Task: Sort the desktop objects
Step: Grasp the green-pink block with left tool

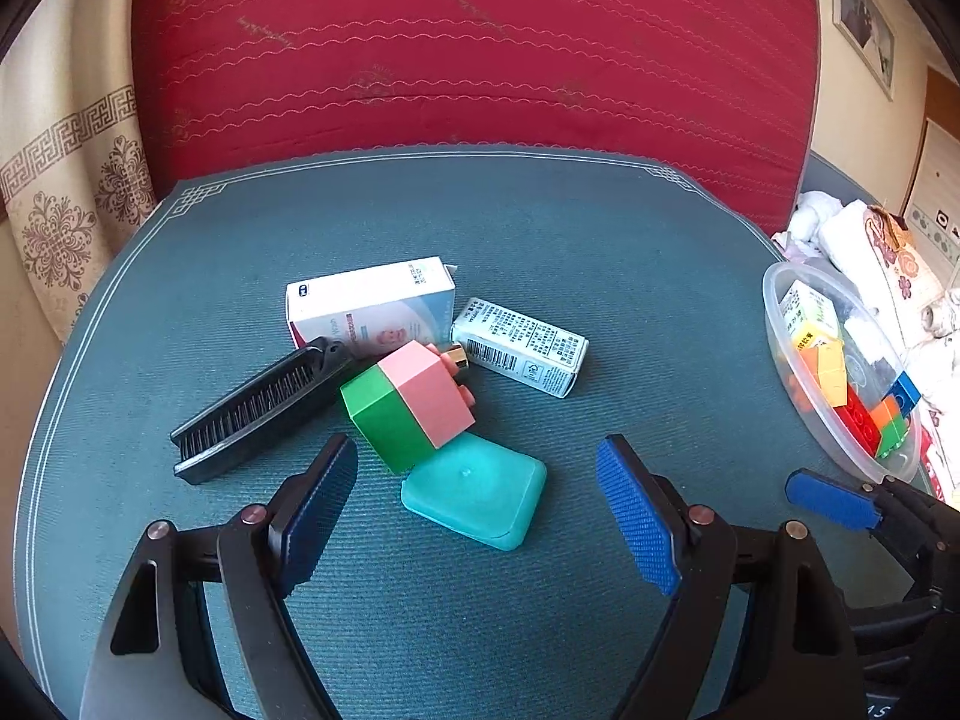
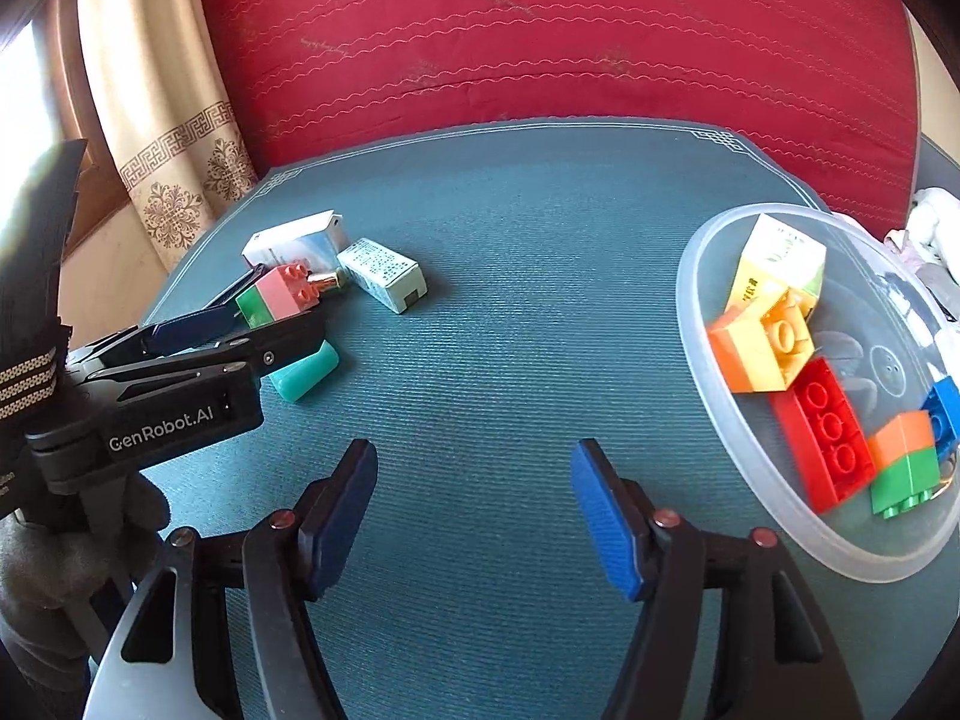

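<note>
Tilting down: left gripper (image 1: 477,507) jaws apart, empty | right gripper (image 2: 474,513) jaws apart, empty

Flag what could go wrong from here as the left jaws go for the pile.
1. The green-and-pink block leans on the teal case and comb; grabbing it could shift both.
2. The gold-capped tube behind it could roll away.
3. The clear bowl sits near the mat's edge; a nudge might tip it.

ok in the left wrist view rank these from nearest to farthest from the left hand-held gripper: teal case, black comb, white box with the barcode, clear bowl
1. teal case, just ahead, between the fingers of the left hand-held gripper
2. black comb, ahead to the left
3. white box with the barcode, farther back, slightly right
4. clear bowl, far right edge
</note>
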The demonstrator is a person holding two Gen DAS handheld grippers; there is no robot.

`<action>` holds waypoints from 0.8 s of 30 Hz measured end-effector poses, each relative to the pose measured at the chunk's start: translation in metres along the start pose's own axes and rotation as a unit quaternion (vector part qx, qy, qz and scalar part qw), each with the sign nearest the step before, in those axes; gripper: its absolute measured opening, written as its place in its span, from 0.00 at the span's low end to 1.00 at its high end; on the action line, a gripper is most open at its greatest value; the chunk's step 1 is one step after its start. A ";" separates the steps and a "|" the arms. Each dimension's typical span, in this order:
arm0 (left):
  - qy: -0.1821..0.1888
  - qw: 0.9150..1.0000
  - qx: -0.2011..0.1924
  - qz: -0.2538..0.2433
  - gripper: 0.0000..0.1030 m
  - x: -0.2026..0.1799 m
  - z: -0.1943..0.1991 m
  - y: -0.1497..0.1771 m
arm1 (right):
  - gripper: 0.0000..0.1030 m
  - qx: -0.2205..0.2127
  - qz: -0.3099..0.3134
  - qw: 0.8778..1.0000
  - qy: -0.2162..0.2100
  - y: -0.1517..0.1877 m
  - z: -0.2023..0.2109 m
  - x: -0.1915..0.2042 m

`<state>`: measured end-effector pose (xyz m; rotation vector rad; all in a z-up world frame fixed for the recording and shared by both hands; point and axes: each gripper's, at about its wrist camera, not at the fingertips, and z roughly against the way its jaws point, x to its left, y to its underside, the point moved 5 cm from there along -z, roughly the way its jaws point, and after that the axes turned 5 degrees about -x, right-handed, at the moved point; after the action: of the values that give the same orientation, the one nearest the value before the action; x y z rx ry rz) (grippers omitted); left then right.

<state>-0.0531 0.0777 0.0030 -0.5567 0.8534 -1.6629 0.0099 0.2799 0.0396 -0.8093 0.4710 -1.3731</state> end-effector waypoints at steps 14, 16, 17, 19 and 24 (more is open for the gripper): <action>-0.007 0.999 0.016 0.050 0.82 0.030 -0.027 -0.010 | 0.70 0.015 0.010 1.000 -0.024 0.006 -0.013 0.010; -0.006 0.998 0.018 0.052 0.82 0.031 -0.031 -0.012 | 0.70 0.017 0.010 0.999 -0.028 0.006 -0.015 0.011; -0.005 0.998 0.020 0.052 0.82 0.031 -0.034 -0.013 | 0.70 0.017 0.010 0.999 -0.029 0.007 -0.015 0.011; -0.008 0.998 0.025 0.053 0.82 0.030 -0.039 -0.013 | 0.70 0.017 0.013 0.999 -0.030 0.007 -0.016 0.011; -0.023 0.997 0.029 0.068 0.75 0.033 -0.040 -0.009 | 0.70 0.015 0.018 0.999 -0.033 0.006 -0.017 0.012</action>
<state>-0.0968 0.0573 -0.0180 -0.4847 0.7906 -1.5398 0.0038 0.2643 0.0257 -0.8142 0.4107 -1.3137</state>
